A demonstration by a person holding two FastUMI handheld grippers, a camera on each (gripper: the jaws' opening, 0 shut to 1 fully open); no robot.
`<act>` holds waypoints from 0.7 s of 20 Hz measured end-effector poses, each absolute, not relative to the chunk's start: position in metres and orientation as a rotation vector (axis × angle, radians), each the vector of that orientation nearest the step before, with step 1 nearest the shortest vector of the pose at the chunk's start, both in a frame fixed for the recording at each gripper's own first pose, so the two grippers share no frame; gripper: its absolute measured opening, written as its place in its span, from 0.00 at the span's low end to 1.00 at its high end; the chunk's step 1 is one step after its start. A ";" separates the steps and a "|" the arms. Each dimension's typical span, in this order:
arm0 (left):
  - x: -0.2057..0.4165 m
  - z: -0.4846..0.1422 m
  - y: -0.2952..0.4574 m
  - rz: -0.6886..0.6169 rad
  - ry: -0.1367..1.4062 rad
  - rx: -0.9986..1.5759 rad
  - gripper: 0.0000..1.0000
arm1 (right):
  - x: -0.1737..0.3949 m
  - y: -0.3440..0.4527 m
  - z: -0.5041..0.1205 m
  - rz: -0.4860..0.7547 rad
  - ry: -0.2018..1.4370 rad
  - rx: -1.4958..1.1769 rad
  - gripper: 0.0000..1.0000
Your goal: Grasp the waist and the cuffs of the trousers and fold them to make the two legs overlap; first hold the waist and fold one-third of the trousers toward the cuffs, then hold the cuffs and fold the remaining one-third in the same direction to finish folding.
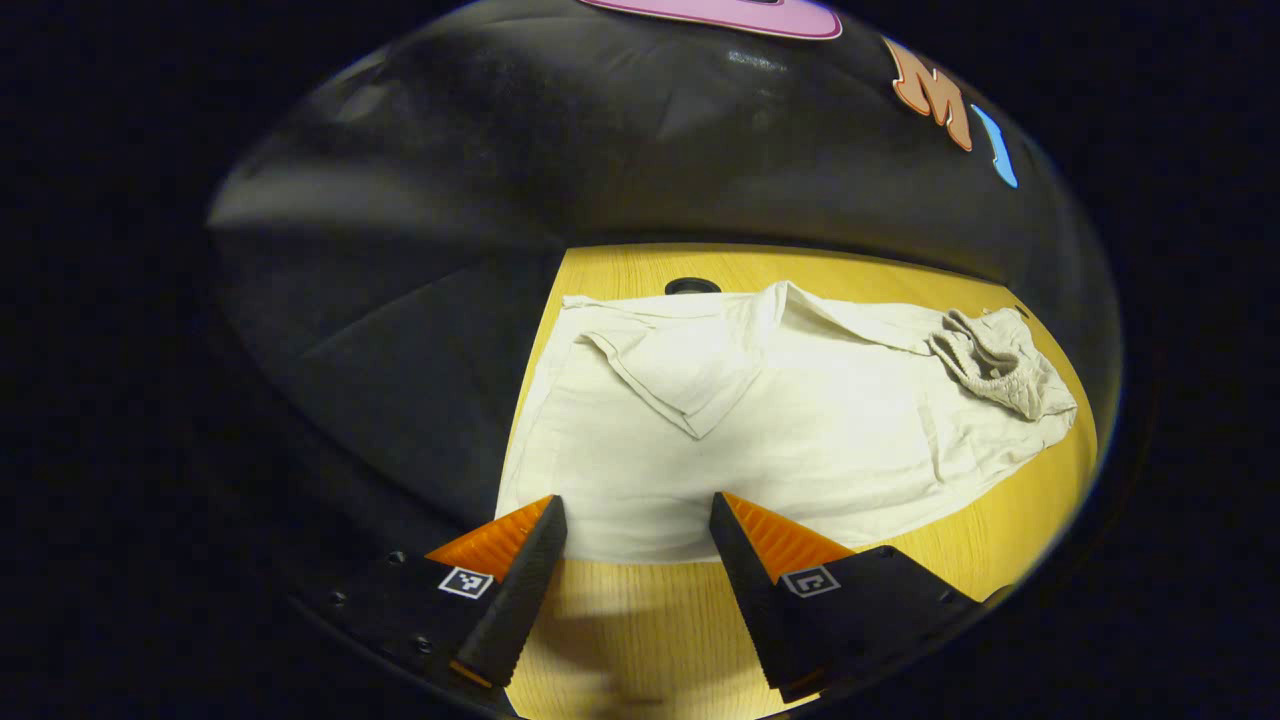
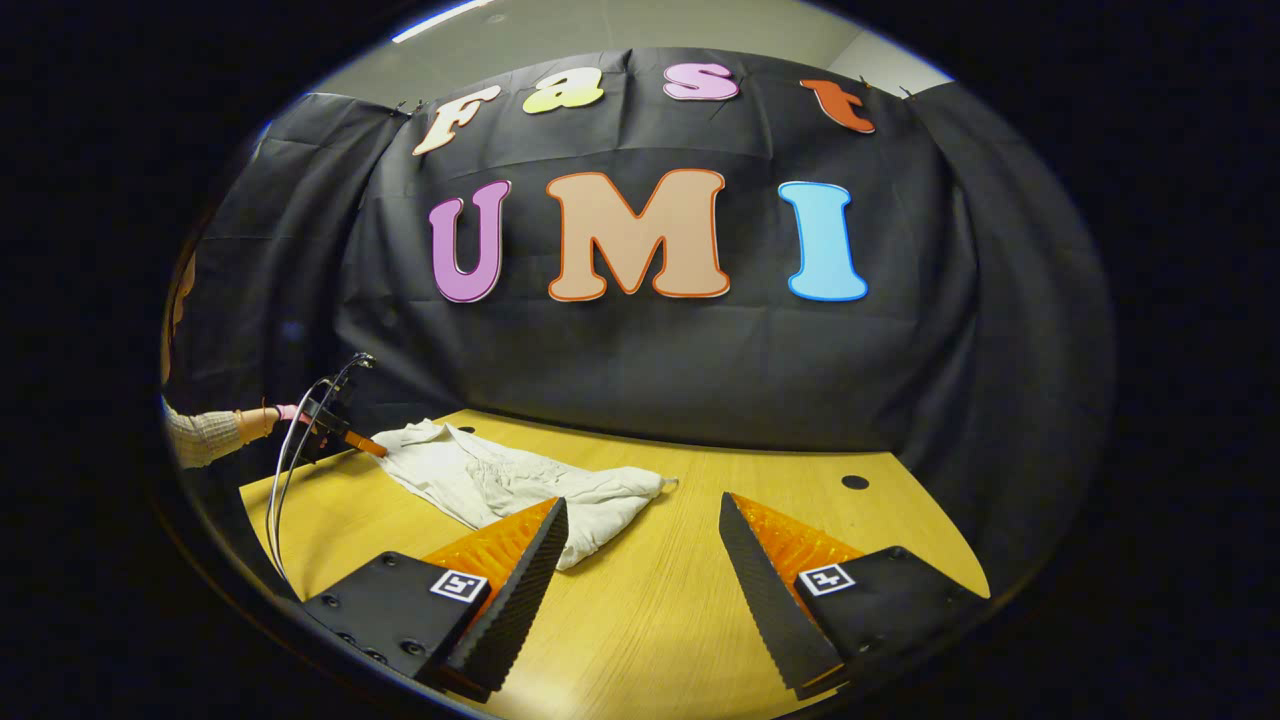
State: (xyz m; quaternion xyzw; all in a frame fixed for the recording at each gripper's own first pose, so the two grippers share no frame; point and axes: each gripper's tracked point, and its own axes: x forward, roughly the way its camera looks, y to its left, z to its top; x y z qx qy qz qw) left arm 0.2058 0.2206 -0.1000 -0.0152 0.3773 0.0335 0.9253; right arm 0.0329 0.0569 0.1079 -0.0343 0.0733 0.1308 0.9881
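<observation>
Left gripper [image 1: 638,525] hangs wide open and empty at six o'clock, just short of the trousers' [image 1: 760,420] near edge. They lie spread on the table [image 1: 640,640], waist bunched at three o'clock. No fold looks finished. Right gripper [image 2: 640,530] gapes empty too, trousers at nine o'clock.
</observation>
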 end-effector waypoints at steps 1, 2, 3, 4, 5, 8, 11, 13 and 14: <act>0.205 -0.101 0.219 0.059 0.784 -0.025 0.87 | 0.030 0.056 0.111 0.262 0.135 -0.065 0.97; 0.206 -0.101 0.219 0.050 0.787 -0.024 0.87 | 0.028 0.056 0.113 0.260 0.122 -0.058 0.96; 0.208 -0.101 0.217 0.043 0.788 -0.023 0.84 | 0.027 0.057 0.113 0.260 0.119 -0.048 0.97; 0.206 -0.103 0.215 0.041 0.797 -0.022 0.83 | 0.025 0.058 0.111 0.264 0.121 -0.036 0.97; 0.207 -0.103 0.211 0.037 0.796 -0.029 0.79 | 0.024 0.059 0.109 0.266 0.123 -0.026 0.97; 0.212 -0.103 0.198 0.020 0.789 -0.061 0.47 | 0.023 0.053 0.105 0.258 0.128 -0.022 0.97; 0.216 -0.102 0.192 0.020 0.780 -0.093 0.02 | 0.020 0.050 0.103 0.252 0.132 -0.028 0.97; 0.215 -0.101 0.193 0.037 0.770 -0.103 0.00 | 0.018 0.048 0.102 0.249 0.134 -0.036 0.97; 0.216 -0.101 0.193 0.047 0.756 -0.118 0.00 | 0.017 0.048 0.102 0.248 0.134 -0.039 0.97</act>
